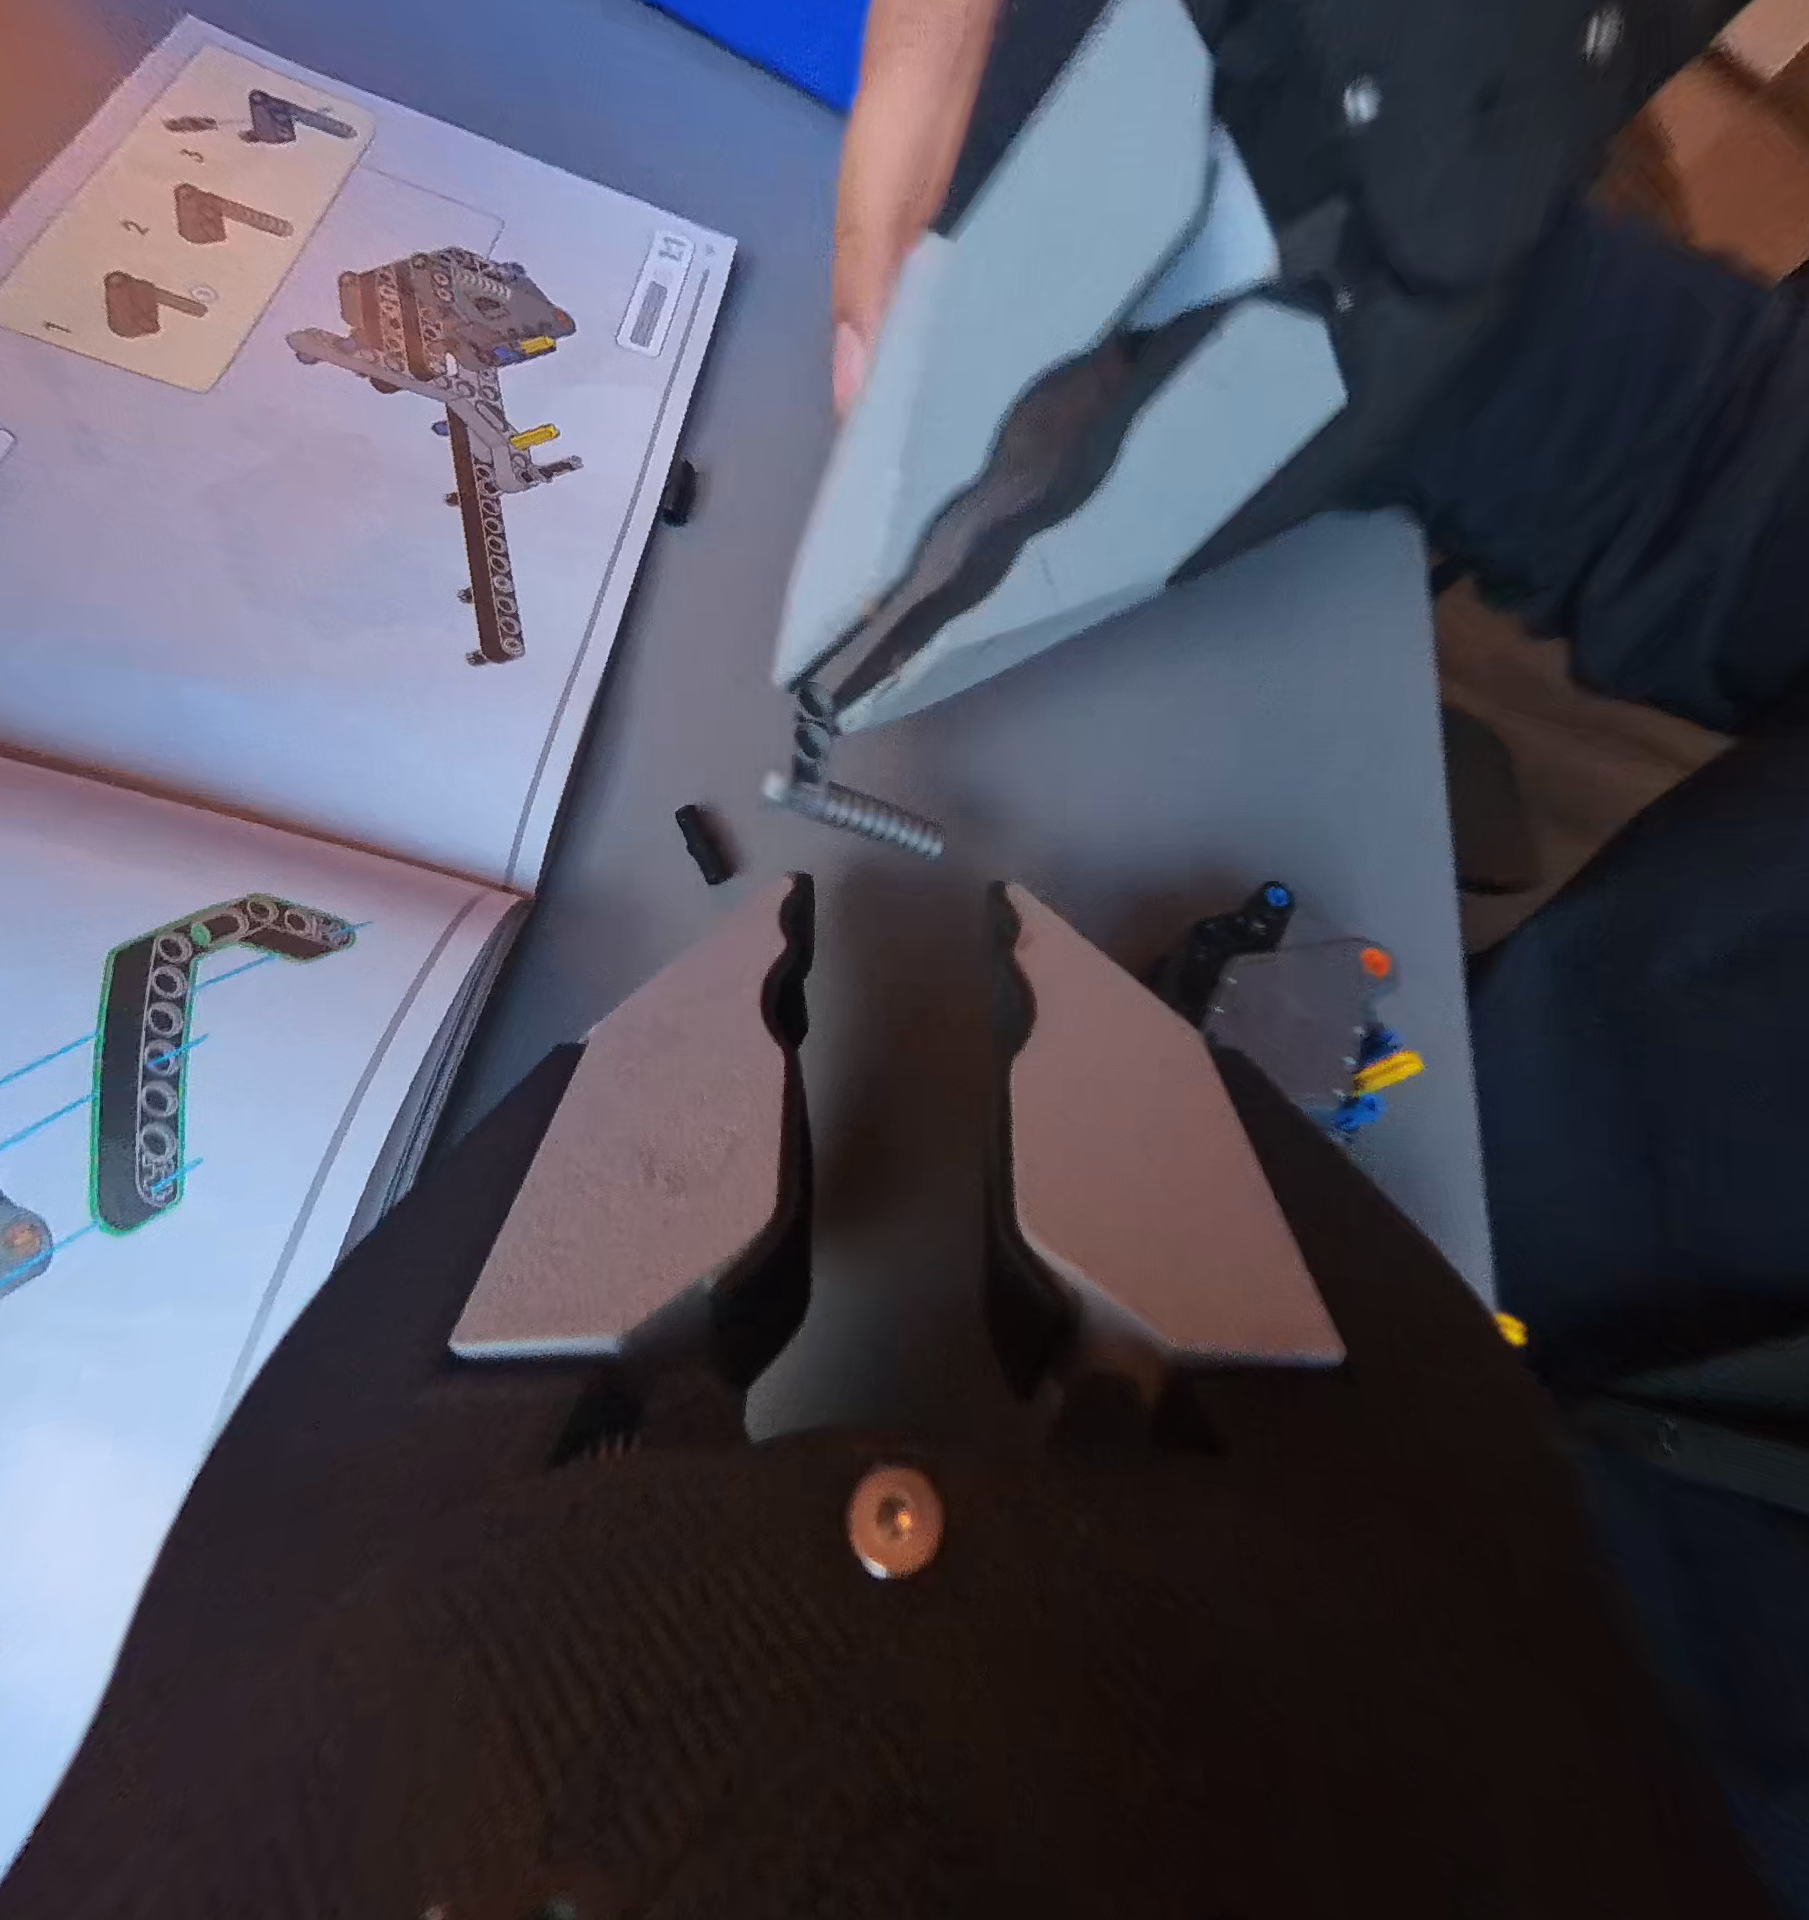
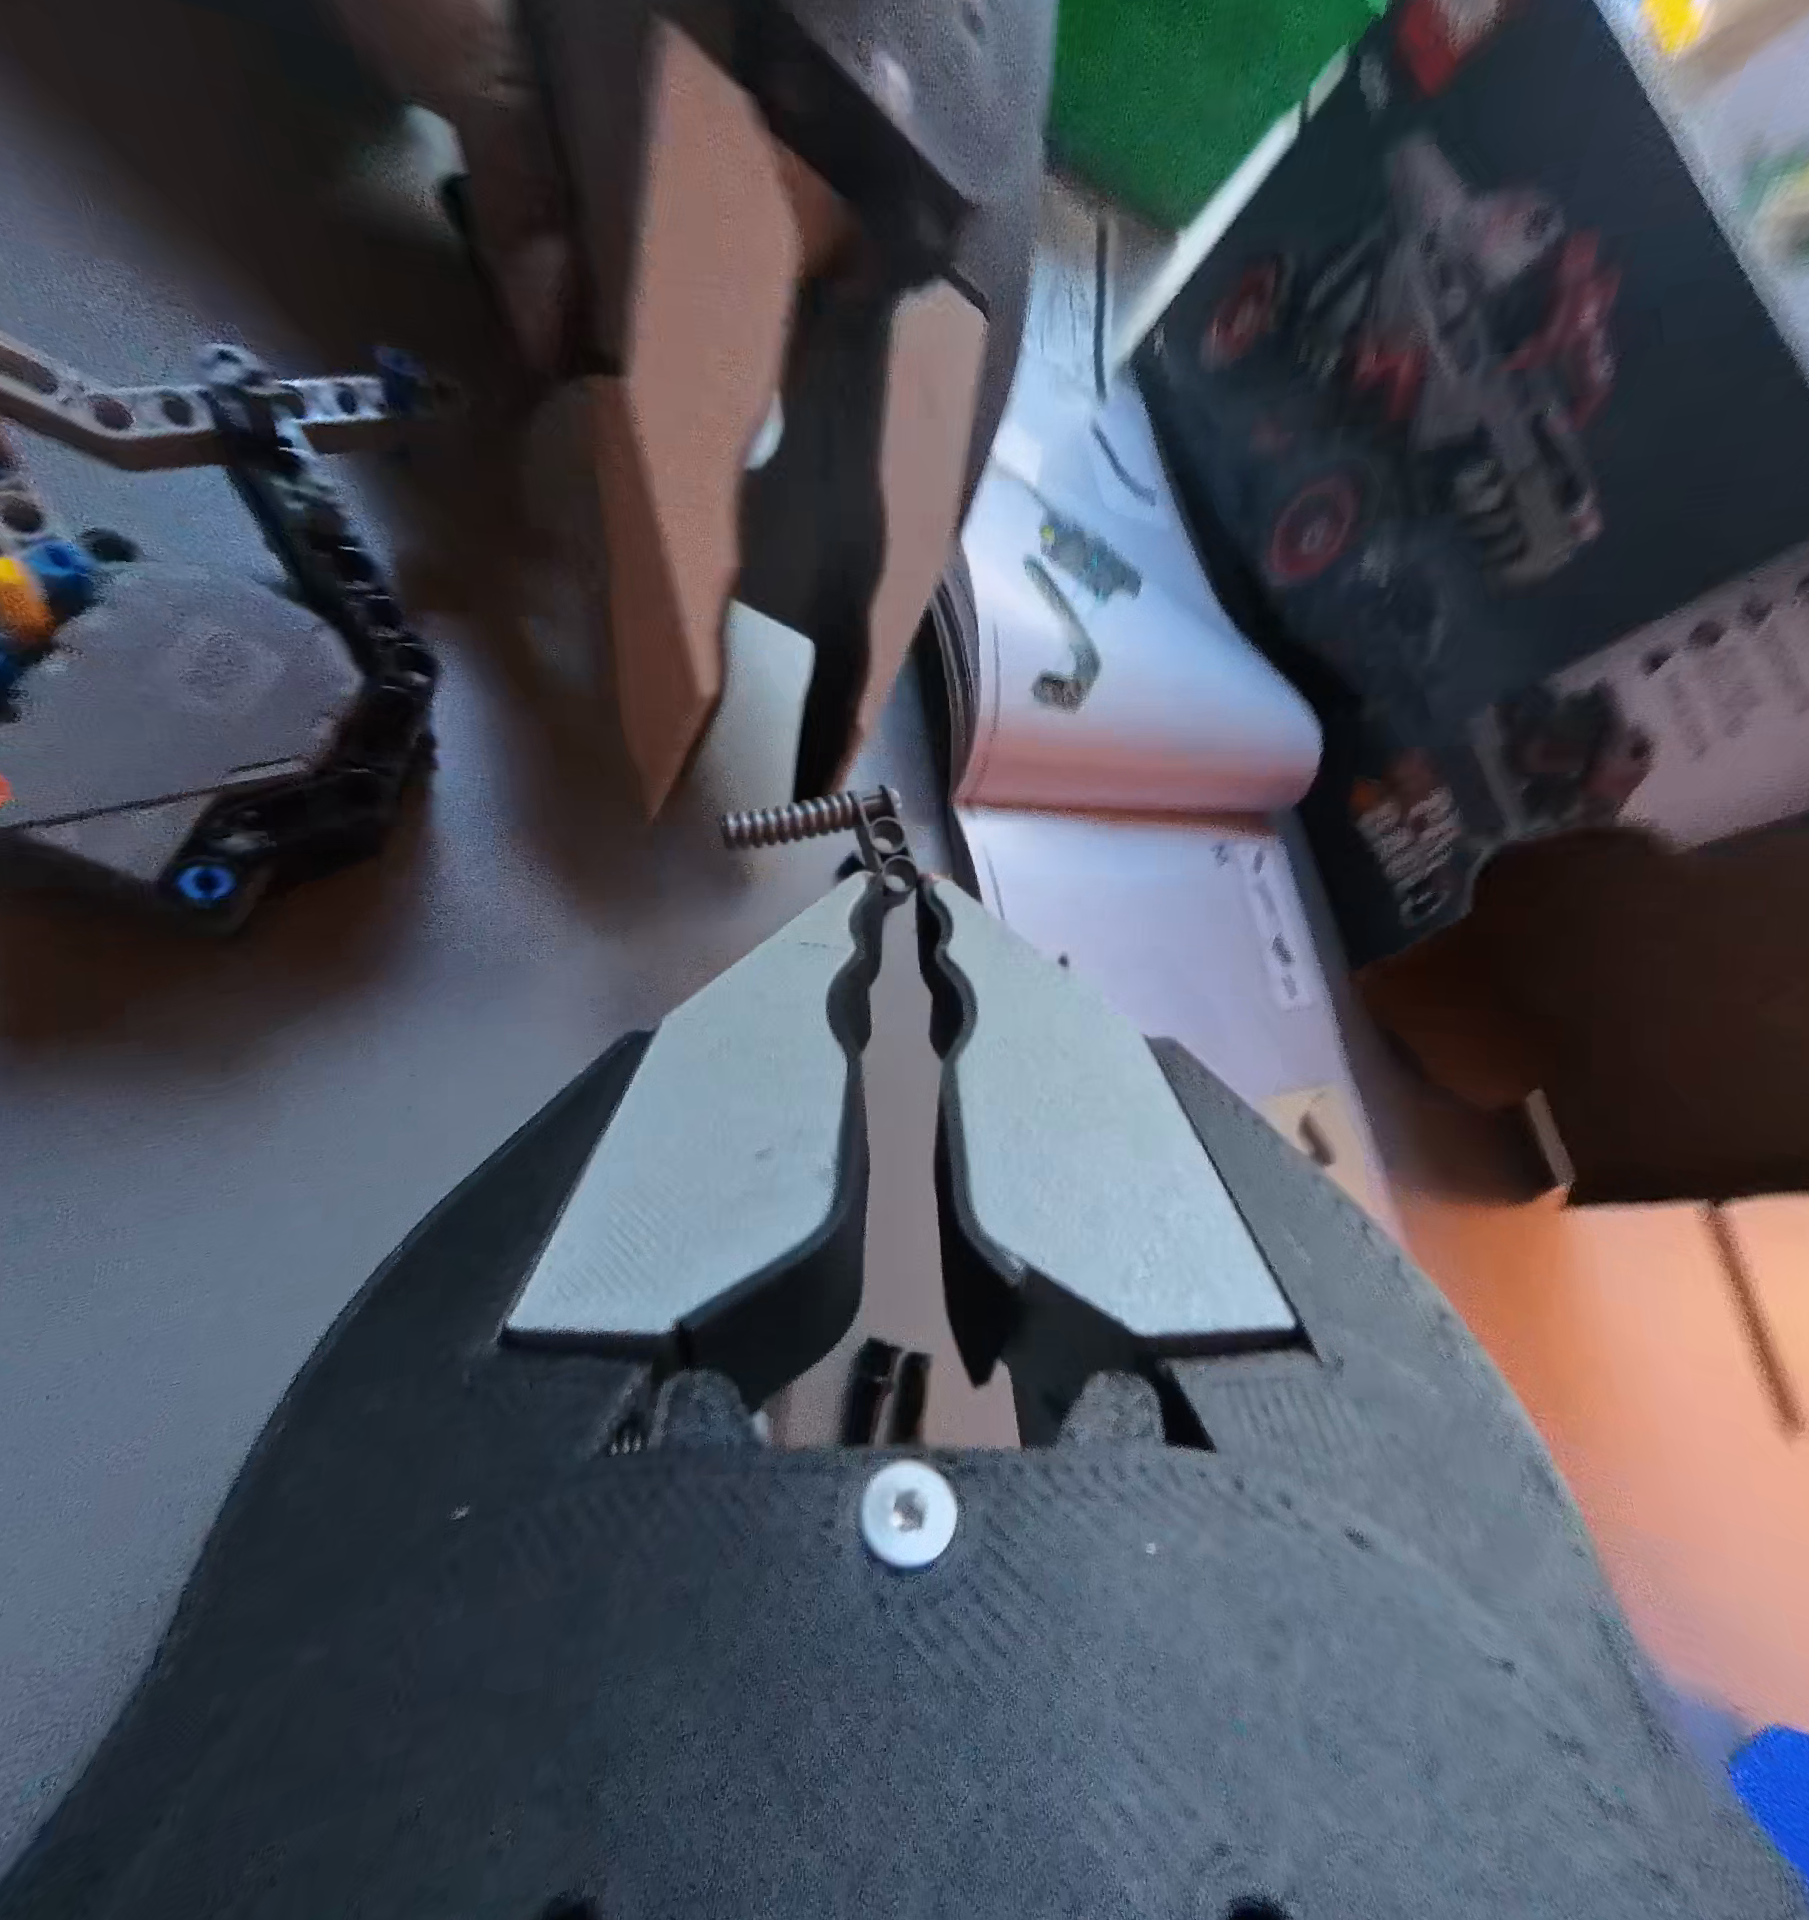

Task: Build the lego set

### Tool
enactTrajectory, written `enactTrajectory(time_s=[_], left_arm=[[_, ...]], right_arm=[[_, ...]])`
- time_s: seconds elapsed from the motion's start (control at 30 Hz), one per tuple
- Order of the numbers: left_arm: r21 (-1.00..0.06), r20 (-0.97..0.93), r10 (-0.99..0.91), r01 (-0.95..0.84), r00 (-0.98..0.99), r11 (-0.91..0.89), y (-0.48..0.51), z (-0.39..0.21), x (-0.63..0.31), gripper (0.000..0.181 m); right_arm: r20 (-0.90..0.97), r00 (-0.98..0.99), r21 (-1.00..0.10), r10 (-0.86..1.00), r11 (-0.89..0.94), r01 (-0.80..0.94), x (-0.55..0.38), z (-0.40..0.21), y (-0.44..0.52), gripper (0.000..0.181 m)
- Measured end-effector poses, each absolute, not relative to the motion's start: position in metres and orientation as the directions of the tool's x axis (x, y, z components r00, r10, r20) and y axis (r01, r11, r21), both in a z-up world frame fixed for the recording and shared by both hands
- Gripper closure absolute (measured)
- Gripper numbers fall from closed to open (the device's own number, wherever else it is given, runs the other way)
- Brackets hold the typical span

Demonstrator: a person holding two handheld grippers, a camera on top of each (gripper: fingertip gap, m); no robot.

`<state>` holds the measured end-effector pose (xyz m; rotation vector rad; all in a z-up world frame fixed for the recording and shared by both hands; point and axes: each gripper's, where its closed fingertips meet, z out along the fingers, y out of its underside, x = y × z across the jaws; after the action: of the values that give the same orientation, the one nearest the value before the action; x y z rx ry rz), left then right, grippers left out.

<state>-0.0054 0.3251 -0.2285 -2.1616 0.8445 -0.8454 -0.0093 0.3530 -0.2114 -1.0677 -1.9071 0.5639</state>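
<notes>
My right gripper (image 2: 895,883) is shut on a small black connector (image 2: 887,840) that carries a grey spring-wrapped axle (image 2: 786,821). The piece hangs just above the grey table. In the left wrist view the right gripper (image 1: 812,694) comes down from the top and the spring piece (image 1: 858,816) is just ahead of my left gripper (image 1: 898,899). The left gripper is open and empty; it also shows in the right wrist view (image 2: 739,769). The partly built model (image 2: 204,675) lies on the table and also shows in the left wrist view (image 1: 1295,1008).
The open instruction booklet (image 1: 308,540) covers the table's left side and shows in the right wrist view (image 2: 1118,644). Two loose black pins (image 1: 702,844) (image 1: 680,488) lie near its edge. The set's dark box (image 2: 1502,416) stands beyond the booklet. A person's hand (image 1: 879,208) holds the right gripper. My two grippers' fingertips are within a few centimetres of each other.
</notes>
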Motion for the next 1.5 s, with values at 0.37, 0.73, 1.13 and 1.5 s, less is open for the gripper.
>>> enactTrajectory(time_s=[0.37,0.73,1.13,1.5], left_arm=[[-0.770,0.563,-0.730,-0.074,0.388,-0.633,0.318,-0.190,-0.003,0.154],[-0.811,0.499,-0.764,-0.089,0.409,-0.578,0.317,-0.186,-0.001,0.176],[-0.730,0.577,-0.732,-0.173,0.361,-0.661,0.302,-0.202,0.007,0.176],[-0.680,0.615,-0.709,-0.223,0.343,-0.698,0.293,-0.211,0.010,0.175]], right_arm=[[0.797,-0.161,-0.536,0.581,0.805,0.253,-0.010,-0.177,0.334,0.177],[0.831,-0.124,-0.508,0.542,0.831,0.225,-0.010,-0.173,0.330,0.173],[0.885,-0.207,-0.396,0.417,0.908,0.138,-0.008,-0.182,0.304,0.172],[0.866,-0.298,-0.376,0.402,0.916,0.142,-0.004,-0.195,0.299,0.166]])
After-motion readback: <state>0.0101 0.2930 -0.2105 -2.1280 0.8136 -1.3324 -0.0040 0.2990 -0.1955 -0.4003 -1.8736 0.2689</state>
